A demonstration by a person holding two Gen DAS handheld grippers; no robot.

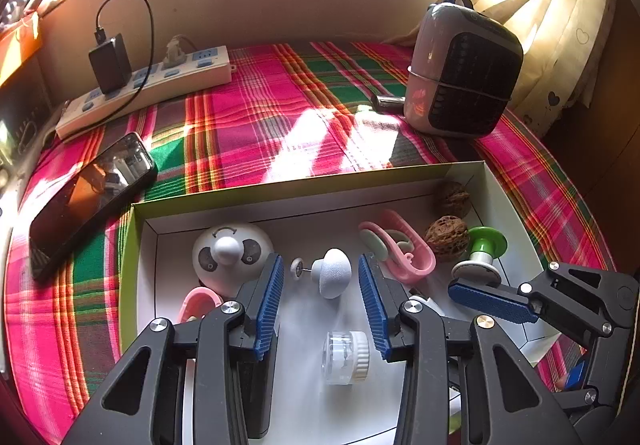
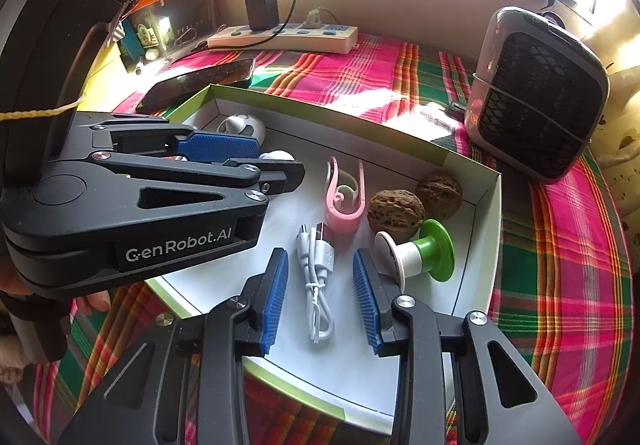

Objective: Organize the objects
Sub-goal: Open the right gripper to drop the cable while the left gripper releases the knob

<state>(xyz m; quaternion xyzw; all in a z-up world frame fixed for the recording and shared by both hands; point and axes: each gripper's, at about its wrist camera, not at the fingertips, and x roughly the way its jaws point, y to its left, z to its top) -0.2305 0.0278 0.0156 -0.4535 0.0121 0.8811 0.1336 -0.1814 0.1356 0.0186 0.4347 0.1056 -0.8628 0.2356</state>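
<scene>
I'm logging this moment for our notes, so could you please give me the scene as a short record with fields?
Surface: plaid cloth
Container: white box, open top
In box: two walnuts, pink clip, green-and-white spool, white USB cable, clear jar, white mushroom-shaped piece, panda-faced dome
Outside box: phone, power strip, small heater
Left gripper: open, above the mushroom-shaped piece
Right gripper: open, around the cable
</scene>
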